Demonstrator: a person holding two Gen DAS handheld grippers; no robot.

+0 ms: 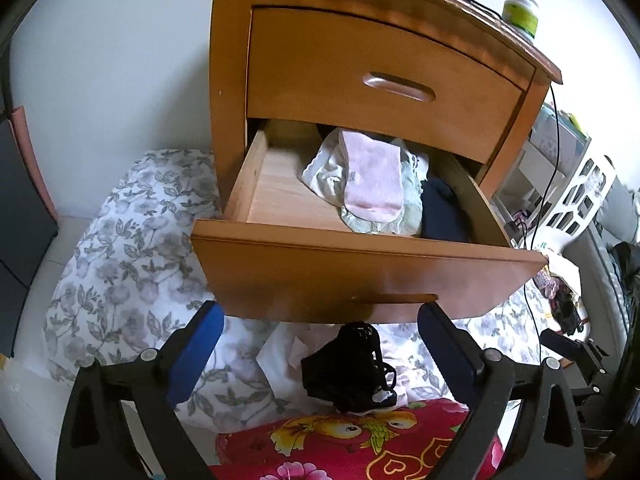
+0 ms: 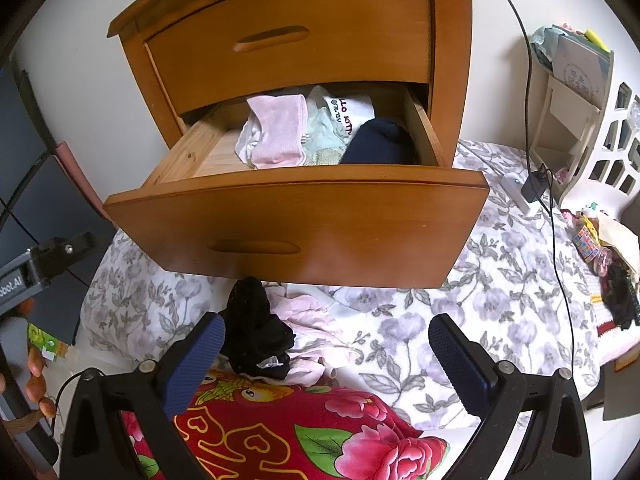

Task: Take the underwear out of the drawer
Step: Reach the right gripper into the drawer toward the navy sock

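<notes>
- Your left gripper [image 1: 320, 322] stands wide open at the bottom of the left wrist view, its 2 blue ribbed pads [image 1: 200, 350] touching nothing.
- Between and below those pads, in the lower centre of that view, lies the black underwear [image 1: 352, 368]: a crumpled, lacy bundle with a small white tag, out of the drawer and resting on pale pink fabric [image 2: 308, 316] on the bed.
- Your right gripper [image 2: 326, 342] is open too, with nothing between its blue textured pads; the black underwear sits just beside its left pad in the lower left of the right wrist view.
- The lower drawer [image 1: 360, 264] of the glossy orange-brown wooden nightstand [image 1: 228, 80] is pulled out, filling the middle of both views; its curved front has a carved oval grip, and its inside is paler, raw-looking wood.
- In the drawer, centre to right, you have a ribbed pink garment [image 1: 370, 174] on top of soft white and mint-green pieces [image 1: 324, 176], with a dark navy bundle [image 1: 442, 212] at the right end.
- The upper drawer [image 1: 380, 80] is shut.
- The bed carries a white sheet with a grey floral print [image 1: 120, 264], and a bright red quilt with flowers and fish [image 1: 360, 444] lies at the bottom edge.
- A green-labelled bottle with a white cap [image 1: 520, 10] stands on the nightstand top, upper right of the left wrist view.
</notes>
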